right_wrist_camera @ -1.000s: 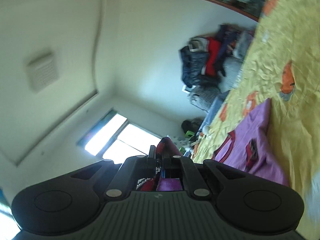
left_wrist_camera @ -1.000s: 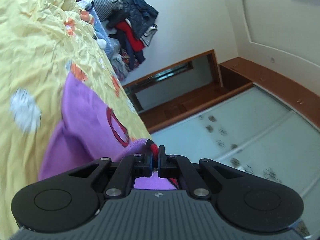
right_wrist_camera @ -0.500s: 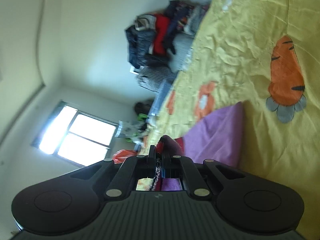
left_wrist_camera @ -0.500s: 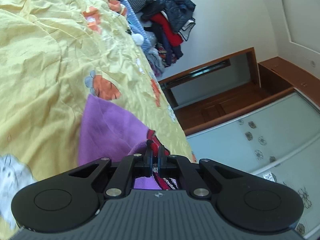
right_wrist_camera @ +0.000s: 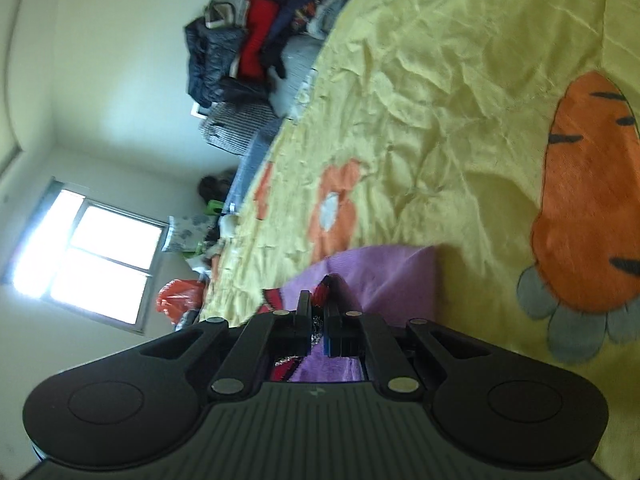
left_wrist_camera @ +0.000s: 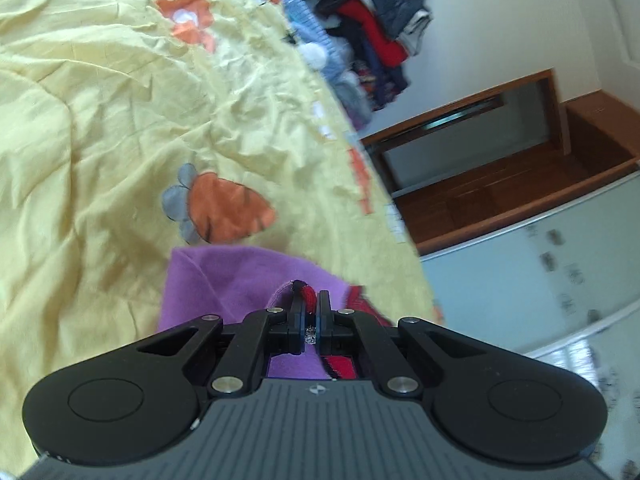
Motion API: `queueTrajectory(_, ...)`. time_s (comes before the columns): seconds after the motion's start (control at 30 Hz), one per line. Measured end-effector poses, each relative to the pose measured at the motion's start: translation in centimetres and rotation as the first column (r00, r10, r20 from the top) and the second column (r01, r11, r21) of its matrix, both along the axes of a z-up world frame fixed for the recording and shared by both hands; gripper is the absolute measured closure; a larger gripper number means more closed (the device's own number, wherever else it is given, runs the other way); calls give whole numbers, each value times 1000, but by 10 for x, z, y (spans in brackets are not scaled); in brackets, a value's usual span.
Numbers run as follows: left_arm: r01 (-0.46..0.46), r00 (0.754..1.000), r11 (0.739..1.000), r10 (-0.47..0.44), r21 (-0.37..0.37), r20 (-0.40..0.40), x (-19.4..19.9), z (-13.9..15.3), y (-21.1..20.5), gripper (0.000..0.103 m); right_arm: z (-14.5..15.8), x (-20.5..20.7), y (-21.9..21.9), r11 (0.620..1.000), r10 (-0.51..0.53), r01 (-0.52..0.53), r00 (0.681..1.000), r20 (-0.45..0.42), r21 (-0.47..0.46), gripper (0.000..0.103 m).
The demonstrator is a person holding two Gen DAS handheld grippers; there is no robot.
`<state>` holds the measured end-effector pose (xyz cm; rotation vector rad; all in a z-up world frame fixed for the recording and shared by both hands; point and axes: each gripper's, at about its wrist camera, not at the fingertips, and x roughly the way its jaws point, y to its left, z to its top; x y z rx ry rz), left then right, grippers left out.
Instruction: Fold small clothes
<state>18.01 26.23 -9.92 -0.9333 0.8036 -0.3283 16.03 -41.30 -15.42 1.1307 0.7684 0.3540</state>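
A small purple garment [left_wrist_camera: 236,284] with red trim lies on the yellow bedspread [left_wrist_camera: 100,140]. My left gripper [left_wrist_camera: 310,302] is shut on its red-trimmed edge, and the cloth bunches up between the pads. In the right wrist view the same purple garment [right_wrist_camera: 384,276] spreads ahead of my right gripper [right_wrist_camera: 318,304], which is shut on another red-trimmed part of it. Most of the garment is hidden under the gripper bodies in both views.
The bedspread carries orange carrot prints [left_wrist_camera: 228,212] [right_wrist_camera: 592,216] and flower prints [right_wrist_camera: 334,208]. A heap of dark, red and checked clothes [left_wrist_camera: 372,28] [right_wrist_camera: 248,56] sits at the bed's far end. A wooden shelf [left_wrist_camera: 500,168] and a window [right_wrist_camera: 88,260] are on the walls.
Both grippers have swept across and down towards the bedspread, carrying the purple garment. More bed and less wall and ceiling show now. The garment looks shorter and more gathered ahead of the fingers.
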Motion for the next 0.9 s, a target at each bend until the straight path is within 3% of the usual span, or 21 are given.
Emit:
queueTrajectory(0.07,14,1000,999,-14,31,1,10,-2,-3,100,2,4,2,1000,14,-14,1000,2,-23,95)
queueTrajectory(0.13,14,999,999,-12,52,-50,17,-9,-3,97,8,12,9,993,78,-77,997,6,-94,92)
queueTrajectory(0.17,5,999,999,-2,53,-55,17,-11,0,86,11,14,11,988,101,-102,995,-11,-114,73)
queueTrajectory(0.2,-32,998,997,36,66,-51,12,-8,5,65,13,14,12,985,113,-117,993,-34,-130,65)
queueTrajectory(0.27,-82,996,995,83,57,-15,-7,3,17,45,29,6,11,975,156,-153,988,9,-162,34)
queueTrajectory(0.37,-34,997,999,33,18,70,-57,26,25,31,66,-29,2,937,195,-156,976,98,-311,33)
queueTrajectory(0.4,-3,997,1000,2,14,75,-76,30,24,25,72,-43,-3,932,221,-171,967,126,-321,33)
queueTrajectory(0.5,80,994,996,-82,38,66,-130,30,12,23,78,-92,-18,921,257,-197,956,143,-337,33)
queueTrajectory(0.6,127,991,987,-129,94,21,-169,13,0,23,65,-133,-27,919,288,-236,949,129,-317,33)
queueTrajectory(0.7,140,990,987,-140,75,-8,-188,-5,0,20,43,-160,-31,927,299,-264,949,102,-267,33)
queueTrajectory(0.83,142,990,984,-141,104,-16,-189,-13,-1,11,28,-177,-33,941,290,-272,954,70,-200,34)
queueTrajectory(0.9,157,988,980,-155,122,-26,-185,-14,-4,11,26,-181,-32,948,291,-274,952,95,-159,34)
